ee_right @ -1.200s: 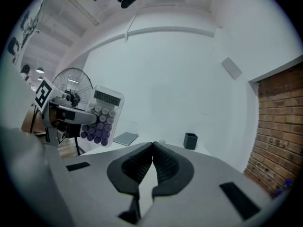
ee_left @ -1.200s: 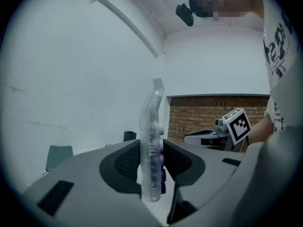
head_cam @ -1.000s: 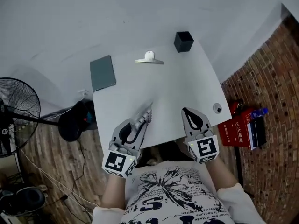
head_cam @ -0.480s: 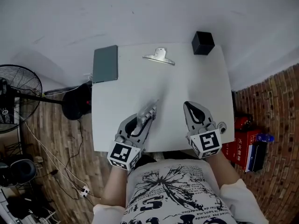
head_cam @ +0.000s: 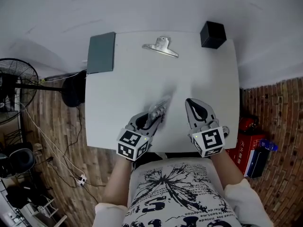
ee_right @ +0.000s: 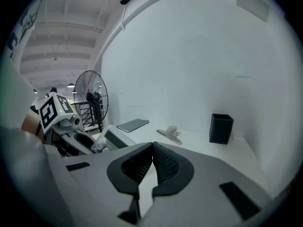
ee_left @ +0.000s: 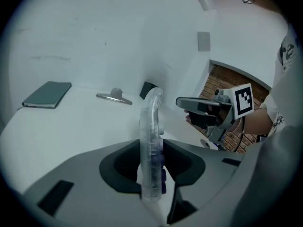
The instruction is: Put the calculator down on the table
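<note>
1. My left gripper (ee_left: 151,151) is nearest me, at about 7 o'clock on the table (head_cam: 199,79). Its jaws stand part-way apart because they are clamped on the calculator (ee_left: 151,122). The calculator is pinched by its lower end and stands on edge between the pads, with its clear case rising ahead of them.
2. The head view shows that gripper (head_cam: 154,117) angled toward 1 o'clock with the calculator (head_cam: 158,109) over the near half of the tabletop. I judge it is not yet resting there. A grip on one end leaves the far end free to touch down first and lie flat once I let go.
3. My right gripper (head_cam: 191,103) sits at about 5 o'clock, just beside the left one. In its own view the right gripper (ee_right: 152,148) has its jaws pressed together with nothing between them. I judge it is parked there to keep clear of the landing spot. From it I can see the calculator's display (ee_right: 102,138) off at 9 o'clock.
4. The middle of the table is bare, which I read as the obvious place to set the calculator down.
5. Along the far edge sit a dark notebook (head_cam: 101,52) at 11 o'clock, a metal bulldog clip (head_cam: 161,46) at 12 and a black box (head_cam: 212,34) at 1. All three are well apart from my grippers.
</note>
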